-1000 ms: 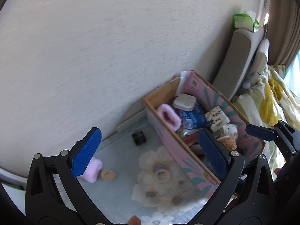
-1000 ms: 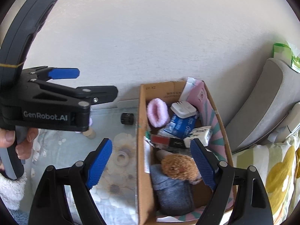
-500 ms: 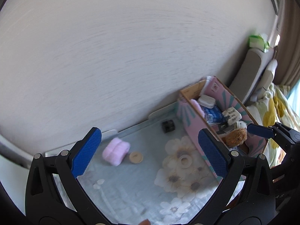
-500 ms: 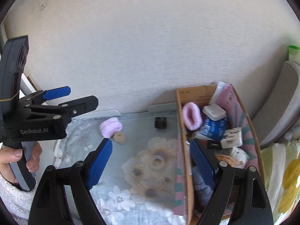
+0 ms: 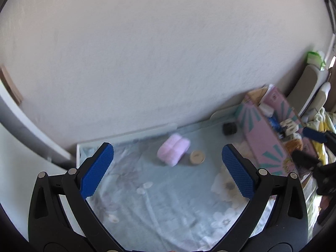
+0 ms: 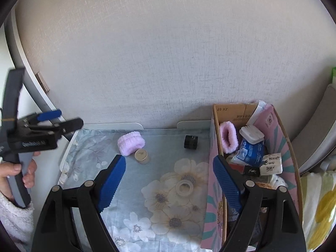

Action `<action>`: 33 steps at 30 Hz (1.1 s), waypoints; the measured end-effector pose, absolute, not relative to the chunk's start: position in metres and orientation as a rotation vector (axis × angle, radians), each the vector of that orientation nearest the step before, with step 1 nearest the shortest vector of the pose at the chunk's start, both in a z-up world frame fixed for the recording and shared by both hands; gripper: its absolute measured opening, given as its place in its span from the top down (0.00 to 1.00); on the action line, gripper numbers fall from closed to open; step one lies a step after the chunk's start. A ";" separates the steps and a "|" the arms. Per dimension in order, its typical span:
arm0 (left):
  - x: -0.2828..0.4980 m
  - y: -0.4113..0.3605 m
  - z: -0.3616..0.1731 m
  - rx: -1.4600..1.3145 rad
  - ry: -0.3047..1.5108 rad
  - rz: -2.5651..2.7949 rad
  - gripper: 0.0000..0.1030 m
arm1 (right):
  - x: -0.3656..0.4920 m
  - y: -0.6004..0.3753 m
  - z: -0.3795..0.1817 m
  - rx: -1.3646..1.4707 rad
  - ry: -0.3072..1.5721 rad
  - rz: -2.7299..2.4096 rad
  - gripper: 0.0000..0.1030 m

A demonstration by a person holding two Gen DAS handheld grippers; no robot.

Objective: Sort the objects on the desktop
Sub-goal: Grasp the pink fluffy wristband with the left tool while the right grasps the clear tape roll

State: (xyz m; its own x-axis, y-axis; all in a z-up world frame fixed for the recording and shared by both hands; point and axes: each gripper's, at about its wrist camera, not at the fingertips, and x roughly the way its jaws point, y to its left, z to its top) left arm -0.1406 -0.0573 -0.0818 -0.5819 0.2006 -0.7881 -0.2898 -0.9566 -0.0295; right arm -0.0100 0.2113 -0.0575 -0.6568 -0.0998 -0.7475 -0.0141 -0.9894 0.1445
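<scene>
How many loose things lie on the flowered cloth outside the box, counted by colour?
Pink: 1, the fluffy pink roll
Beige: 1, the small beige jar
Black: 1, the small black jar
Clear: 1, the clear tape ring
Total: 4
</scene>
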 end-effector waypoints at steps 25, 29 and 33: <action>-0.214 -0.039 -0.249 -1.294 0.282 2.386 0.06 | -0.013 0.170 -0.210 1.496 -0.365 -3.202 0.20; -0.217 -0.031 -0.259 -1.283 0.328 2.367 0.08 | -0.023 0.176 -0.214 1.503 -0.374 -3.234 0.23; -0.220 -0.021 -0.269 -1.291 0.358 2.323 0.19 | -0.036 0.180 -0.226 1.558 -0.385 -3.184 0.41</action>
State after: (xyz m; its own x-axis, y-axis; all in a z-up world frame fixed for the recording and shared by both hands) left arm -0.2200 -0.0215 -0.2688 -0.4570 0.2627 -0.8498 -0.5062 -0.8624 0.0056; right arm -0.0363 0.1796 -0.2260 -0.5465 0.2774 -0.7902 -0.4579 -0.8890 0.0046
